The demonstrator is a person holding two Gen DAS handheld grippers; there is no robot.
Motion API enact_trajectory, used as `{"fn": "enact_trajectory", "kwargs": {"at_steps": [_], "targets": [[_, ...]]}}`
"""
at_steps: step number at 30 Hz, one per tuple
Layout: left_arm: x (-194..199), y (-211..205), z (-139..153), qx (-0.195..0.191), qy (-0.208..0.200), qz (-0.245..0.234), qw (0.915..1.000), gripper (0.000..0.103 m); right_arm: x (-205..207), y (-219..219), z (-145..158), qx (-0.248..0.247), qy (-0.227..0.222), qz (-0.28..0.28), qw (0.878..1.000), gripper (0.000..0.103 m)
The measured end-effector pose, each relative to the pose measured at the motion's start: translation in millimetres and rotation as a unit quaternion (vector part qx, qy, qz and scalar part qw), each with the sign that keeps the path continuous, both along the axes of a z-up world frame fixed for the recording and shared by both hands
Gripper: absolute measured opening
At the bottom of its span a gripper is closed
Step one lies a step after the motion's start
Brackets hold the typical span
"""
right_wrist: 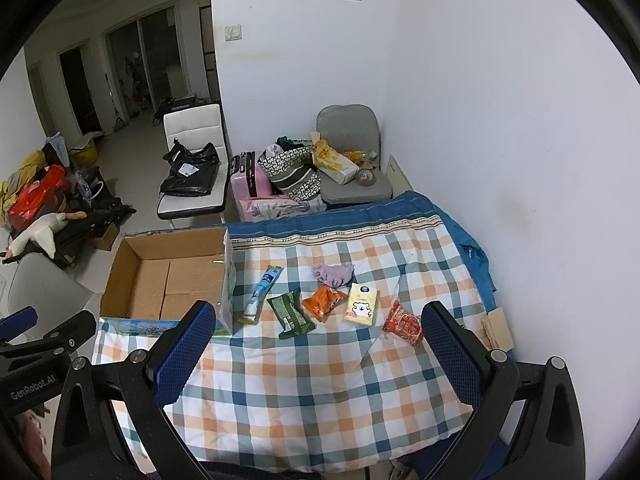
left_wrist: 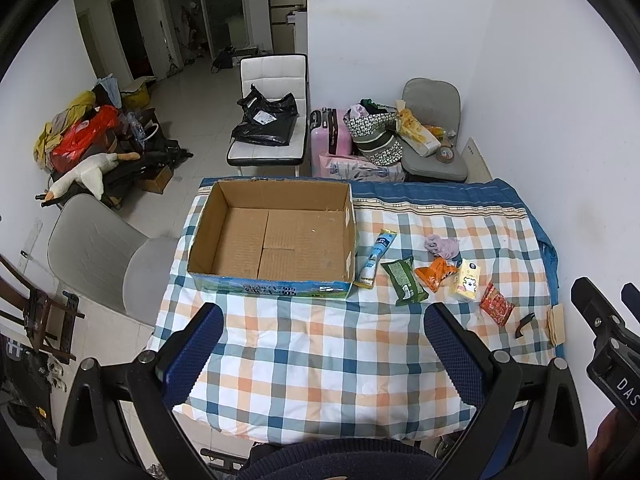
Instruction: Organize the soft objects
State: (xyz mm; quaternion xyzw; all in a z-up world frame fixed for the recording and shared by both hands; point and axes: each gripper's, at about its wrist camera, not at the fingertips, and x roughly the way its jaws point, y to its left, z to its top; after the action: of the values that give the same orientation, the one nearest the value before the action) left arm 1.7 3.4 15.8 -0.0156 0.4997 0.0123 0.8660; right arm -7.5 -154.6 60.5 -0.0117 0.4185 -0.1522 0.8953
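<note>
Hovering above the near edge of the counter [left_wrist: 320,360], which is covered in a blue, orange and white plaid cloth, both hand-held grippers have their blue-padded fingers spread wide with nothing between them. The left hand-held gripper [left_wrist: 324,344] has the open brown cardboard box [left_wrist: 272,236] with a blue printed outer wall just ahead of it and slightly to its left; only bare cardboard shows inside.

The soft stuff sits in a loose row to the right of the box, ahead of the right hand-held gripper [right_wrist: 320,340]. Closest to the box is a long white and blue tube-shaped packet [right_wrist: 260,296], lying right beside the box wall. Next over is a dark green crinkly plastic packet [right_wrist: 290,314], then an orange snack bag [right_wrist: 323,302], then a pale yellow tissue pack with a white bear on it [right_wrist: 361,305]. Farthest right is a red foil packet [right_wrist: 404,322], just ahead of the right hand-held gripper's right finger [right_wrist: 448,356]. Behind the orange bag sits a crumpled lilac cloth [right_wrist: 334,273], touching or nearly touching it, hard to say which.

A small black clip-like piece [left_wrist: 525,325] lies on the cloth near the right edge in the left wrist view, next to a tan cardboard scrap [left_wrist: 557,324] at the counter's rim. All the items rest flat on the counter.
</note>
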Motion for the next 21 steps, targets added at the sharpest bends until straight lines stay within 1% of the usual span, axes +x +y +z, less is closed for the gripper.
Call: {"fn": "enact_trajectory", "kwargs": {"at_steps": [2,4,6,9,12,14,16,17,19,20,21], "targets": [[-0.3,0.5,-0.3,0.000,-0.001,0.000,1.0000,0.103,2.9,1.5,1.2,0.000,0.001,0.004,1.000,0.103],[8.7,6.4,9.0,0.000,-0.001,0.002,1.0000,0.103,5.8,2.5,-2.8,-0.001,0.001,0.006,1.000,0.103],[10.3,6.4,9.9,-0.001,0.001,0.002,1.0000,0.103,0.9,3.6,-10.5,0.000,0.000,0.009,1.000,0.103],[10.0,5.4,5.4,0.000,-0.001,-0.001,1.0000,0.103,4.3,-0.5,-16.4,0.005,0.006,0.004,1.000,0.103],[27.0,-1.6,-2.9,0.005,-0.007,-0.010,0.9999,0.103,13.8,-16.4,-30.6,0.019,0.018,-0.012,1.000,0.103],[54.0,-12.7,-20.4,0.006,-0.001,-0.029,0.9996,0.103,24.7,-34.8,-41.5,0.026,0.029,-0.028,0.999,0.103],[82.2,-28.7,-40.3,0.002,0.019,-0.049,0.9986,0.103,36.8,-58.3,-58.2,0.033,0.044,-0.047,0.997,0.103],[89.1,-34.2,-50.2,-0.001,0.026,-0.053,0.9982,0.103,45.2,-71.7,-67.8,0.043,0.055,-0.055,0.996,0.103],[112.9,-52.5,-80.7,-0.012,0.057,-0.069,0.9959,0.103,61.2,-101.0,-92.7,0.062,0.082,-0.074,0.992,0.103],[127.7,-63.5,-100.5,-0.019,0.075,-0.076,0.9940,0.103,68.5,-114.9,-105.5,0.073,0.093,-0.082,0.990,0.103],[141.2,-73.3,-120.4,-0.025,0.105,-0.081,0.9908,0.103,75.1,-128.7,-119.1,0.084,0.102,-0.087,0.987,0.103]]}}
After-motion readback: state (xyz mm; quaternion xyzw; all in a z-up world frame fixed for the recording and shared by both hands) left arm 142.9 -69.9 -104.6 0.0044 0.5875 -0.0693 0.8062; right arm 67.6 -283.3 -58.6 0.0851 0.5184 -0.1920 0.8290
